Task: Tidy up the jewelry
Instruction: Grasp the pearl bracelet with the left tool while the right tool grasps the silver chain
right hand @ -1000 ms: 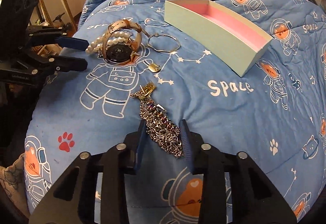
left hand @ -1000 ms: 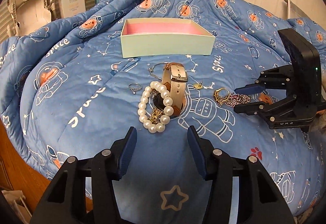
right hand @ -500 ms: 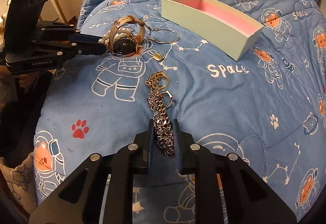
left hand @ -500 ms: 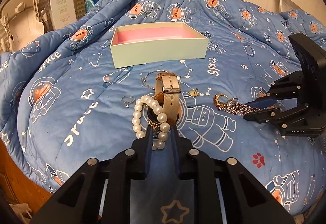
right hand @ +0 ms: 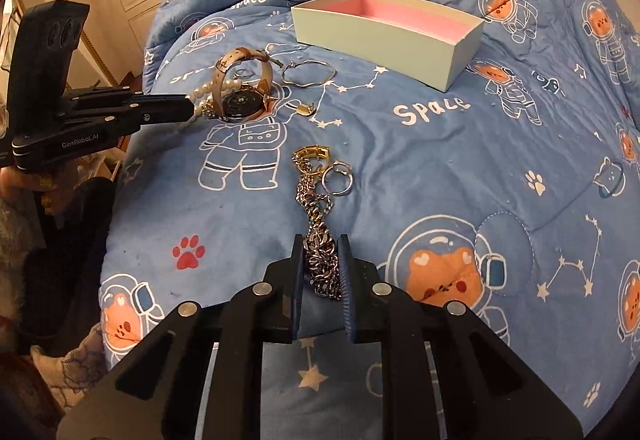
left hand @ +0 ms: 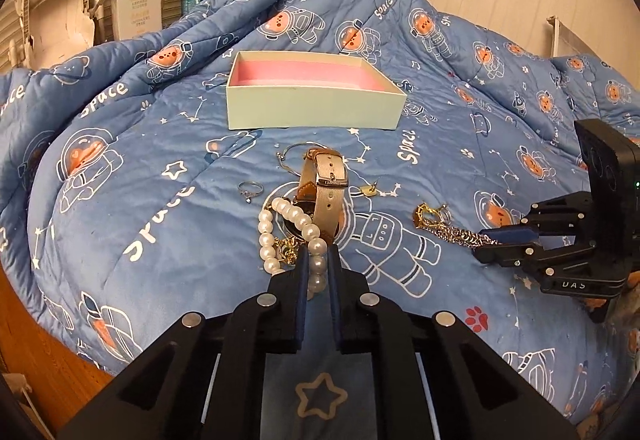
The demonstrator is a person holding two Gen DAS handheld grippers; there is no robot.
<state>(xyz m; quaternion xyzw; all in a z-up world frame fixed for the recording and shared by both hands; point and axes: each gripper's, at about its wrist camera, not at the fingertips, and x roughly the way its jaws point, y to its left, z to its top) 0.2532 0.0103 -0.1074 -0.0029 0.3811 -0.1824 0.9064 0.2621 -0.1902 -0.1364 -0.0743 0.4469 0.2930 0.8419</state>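
Gripper-wise, we have both clamped: our left gripper [left hand: 318, 260] is closing on the pearl bracelet [left hand: 280, 236], our right gripper [right hand: 320, 264] holds the chain [right hand: 318, 240]. Both pieces stretch away toward the pink-lined box [left hand: 312, 95] straight ahead, the chain's free end leading.

one open box [left hand: 312, 107] with a pink lining is sitting on one blue space-print quilt [left hand: 140, 207]. one watch [left hand: 326, 183] is lying there, along with one pearl bracelet [left hand: 280, 232], one thin bangle [right hand: 309, 72] and one silver chain [right hand: 320, 236]. three small rings are showing: one silver ring [left hand: 250, 189] beside the watch, one gold ring [right hand: 314, 155] and one silver ring [right hand: 339, 179] at the chain's far end. one small gold charm [right hand: 306, 107] is lying apart. two grippers, the left gripper [left hand: 318, 264] and the right gripper [right hand: 320, 260], are showing.
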